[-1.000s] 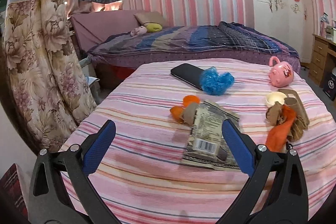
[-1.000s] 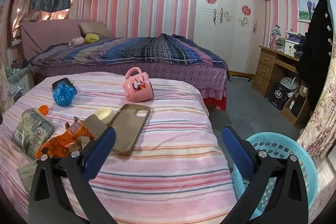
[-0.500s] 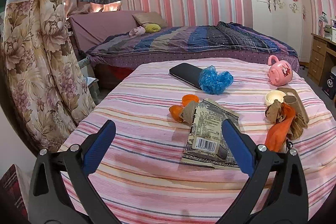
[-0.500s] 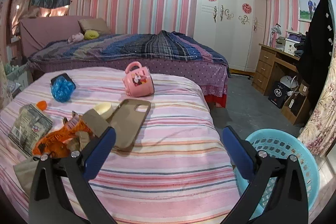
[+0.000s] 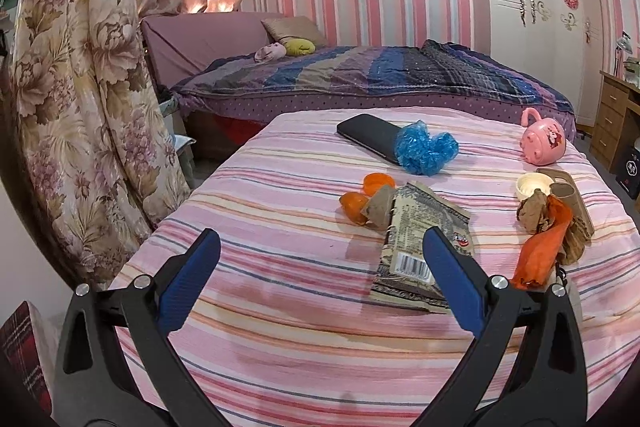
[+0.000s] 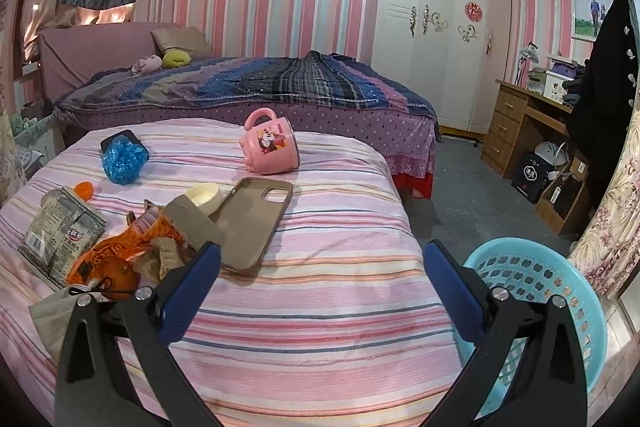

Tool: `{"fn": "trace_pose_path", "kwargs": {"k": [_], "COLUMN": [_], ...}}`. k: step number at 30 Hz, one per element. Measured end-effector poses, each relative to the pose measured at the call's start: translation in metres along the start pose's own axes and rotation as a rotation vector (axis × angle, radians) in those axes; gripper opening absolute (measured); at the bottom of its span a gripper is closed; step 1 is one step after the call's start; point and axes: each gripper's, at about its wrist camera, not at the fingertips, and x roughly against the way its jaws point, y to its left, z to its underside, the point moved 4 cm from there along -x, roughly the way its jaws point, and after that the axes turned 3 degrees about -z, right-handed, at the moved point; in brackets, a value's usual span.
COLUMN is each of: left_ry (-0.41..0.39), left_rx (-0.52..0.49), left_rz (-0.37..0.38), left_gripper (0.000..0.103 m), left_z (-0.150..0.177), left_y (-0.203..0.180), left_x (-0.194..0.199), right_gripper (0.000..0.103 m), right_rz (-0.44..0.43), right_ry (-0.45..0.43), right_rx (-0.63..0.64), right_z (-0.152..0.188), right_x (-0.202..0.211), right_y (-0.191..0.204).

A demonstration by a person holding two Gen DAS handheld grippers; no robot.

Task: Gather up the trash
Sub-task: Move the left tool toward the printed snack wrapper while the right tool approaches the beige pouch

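**Pink stripes, bright scraps**

The bedspread point(image 5: 280, 211) is striped pink, cream and grey-blue. On it lie a crumpled blue plastic bag point(image 5: 425, 151), orange peel pieces point(image 5: 354, 203), a grey printed wrapper point(image 5: 416, 239), an orange wrapper point(image 6: 120, 247), a pink cartoon mug point(image 6: 270, 147), a tan phone case point(image 6: 252, 219) and a black phone point(image 5: 368, 137). Near right stands a turquoise basket point(image 6: 560, 291). The far wall point(image 6: 264, 11) has pink-and-white stripes; the left curtain point(image 5: 80, 107) is beige floral.

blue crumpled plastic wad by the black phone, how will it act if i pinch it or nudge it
The blue crumpled plastic wad looks like thin film, so it will probably squash flat between the fingers rather than resist. It seems very light for its bulk, so a nudge would likely make it skid or tumble. It rests against the black phone, which a sideways push may bump.
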Motion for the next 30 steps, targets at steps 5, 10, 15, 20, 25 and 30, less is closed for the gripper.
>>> {"fn": "trace_pose_path", "kwargs": {"k": [5, 10, 15, 20, 25, 30], "left_ry": [0.011, 0.008, 0.006, 0.008, 0.013, 0.03], "left_rx": [0.014, 0.005, -0.004, 0.0, -0.001, -0.008], "left_rz": [-0.006, -0.004, -0.005, -0.004, 0.0, 0.018], "left_gripper": [0.098, 0.098, 0.098, 0.098, 0.098, 0.098], "left_z": [0.001, 0.001, 0.001, 0.001, 0.003, 0.004], "left_y": [0.005, 0.003, 0.001, 0.001, 0.002, -0.003], "left_x": [-0.003, -0.002, -0.002, -0.003, -0.005, -0.007], "right_gripper": [0.099, 0.099, 0.099, 0.099, 0.099, 0.099], "right_rz": [0.004, 0.014, 0.006, 0.013, 0.002, -0.005], "right_ry": [-0.001, -0.006, -0.011, -0.012, -0.006, 0.012], "right_rx": [0.007, 0.011, 0.006, 0.026, 0.01, 0.002], "right_z": [0.001, 0.001, 0.0, 0.001, 0.001, 0.004], "right_x": [0.001, 0.003, 0.005, 0.004, 0.004, 0.0], "right_y": [0.0, -0.002, -0.004, -0.003, -0.006, -0.014]}}
